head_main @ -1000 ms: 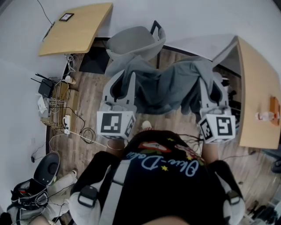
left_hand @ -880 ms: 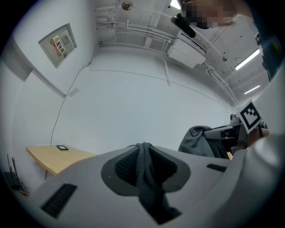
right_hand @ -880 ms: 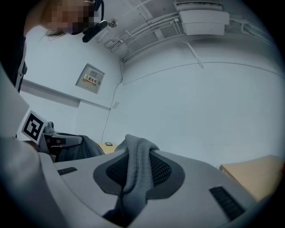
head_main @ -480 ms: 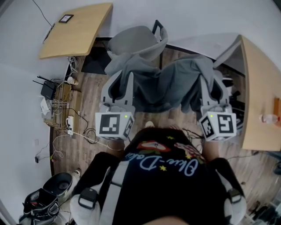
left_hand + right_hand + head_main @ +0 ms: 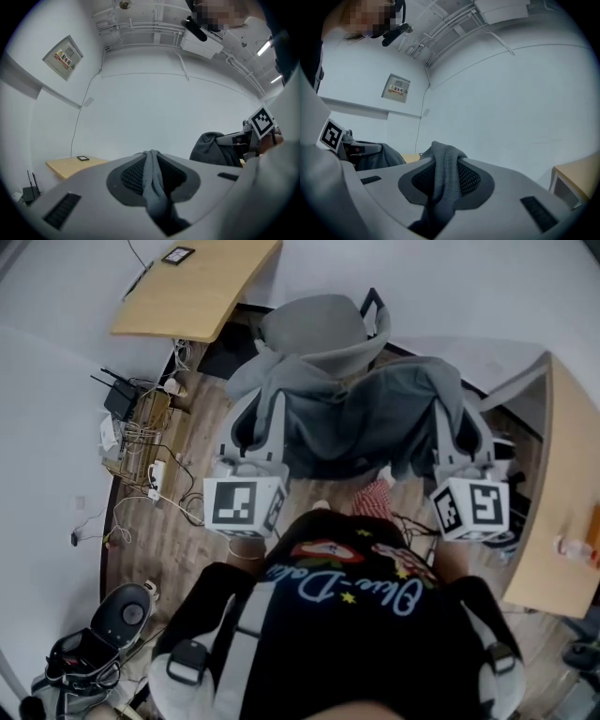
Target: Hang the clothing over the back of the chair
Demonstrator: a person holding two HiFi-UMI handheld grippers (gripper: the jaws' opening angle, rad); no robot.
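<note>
Both grippers are up and level, with the clothing point(image 5: 361, 423) slung between them like a hammock, above the wooden floor point(image 5: 192, 460). The left gripper point(image 5: 260, 416) has its jaws pinched on a thin fold at the clothing's left edge; in the left gripper view that fold runs as a narrow grey ridge straight down the gap of the left gripper point(image 5: 151, 157). The right gripper point(image 5: 457, 413) bites the right edge the same way, and its own view shows a thicker, ribbed wad bulging up over the right gripper point(image 5: 444, 157), jaws a little apart around it. The clothing is soft, matte, mid-grey, sagging in deep folds across the middle. Just beyond its far edge stands the chair point(image 5: 314, 329): a rounded grey fabric shell on a dark frame. The clothing's upper left corner overlaps the chair's near rim in the head view; whether they touch, I cannot tell. The grippers' shells are smooth and pale grey, with dark mesh pads point(image 5: 466, 180)
</note>
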